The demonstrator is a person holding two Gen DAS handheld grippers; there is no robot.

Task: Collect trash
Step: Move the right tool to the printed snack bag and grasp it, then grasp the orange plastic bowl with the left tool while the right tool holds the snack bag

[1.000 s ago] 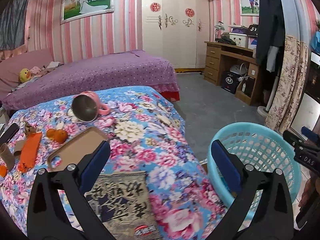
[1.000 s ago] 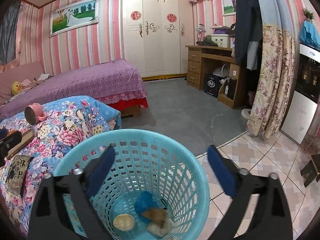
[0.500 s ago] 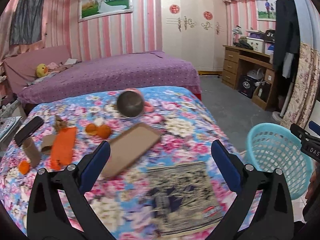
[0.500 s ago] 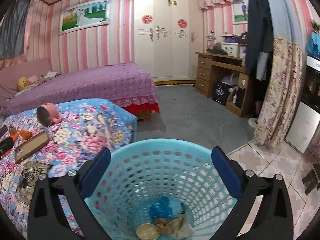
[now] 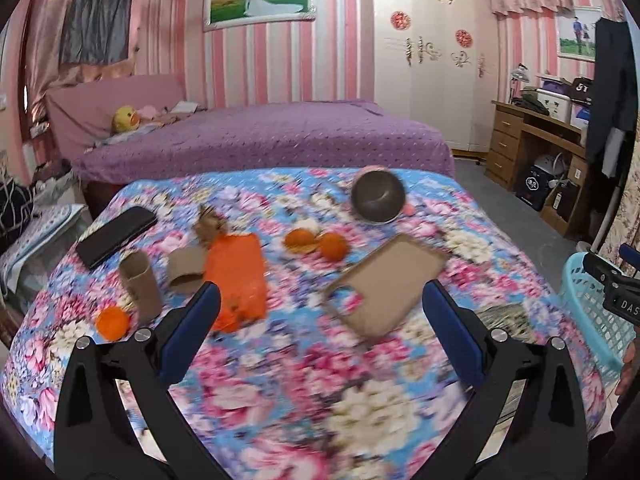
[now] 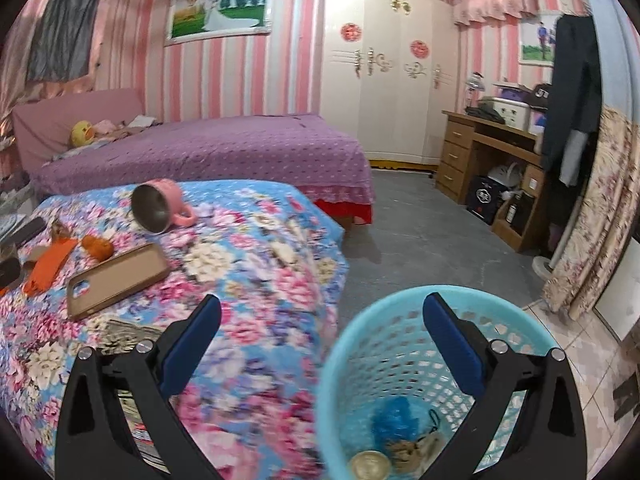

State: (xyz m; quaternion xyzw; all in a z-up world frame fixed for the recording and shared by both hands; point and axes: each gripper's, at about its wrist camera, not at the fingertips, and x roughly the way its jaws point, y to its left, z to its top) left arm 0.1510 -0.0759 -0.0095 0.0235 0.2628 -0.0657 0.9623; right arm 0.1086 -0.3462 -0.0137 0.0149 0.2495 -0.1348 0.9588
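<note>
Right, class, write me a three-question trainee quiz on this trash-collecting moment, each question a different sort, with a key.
1. True or false: the left gripper is holding a piece of trash.
2. Multiple choice: where is the blue basket? A) on the flowered bedspread B) on the floor beside the flowered bed C) on the desk
3. Short answer: how does the pink mug lie?

Key
1. False: the left gripper is open and holds nothing, above the flowered bedspread.
2. B: it is on the floor under the open right gripper, with some trash already in it.
3. On its side, with its opening toward the cameras.
</note>
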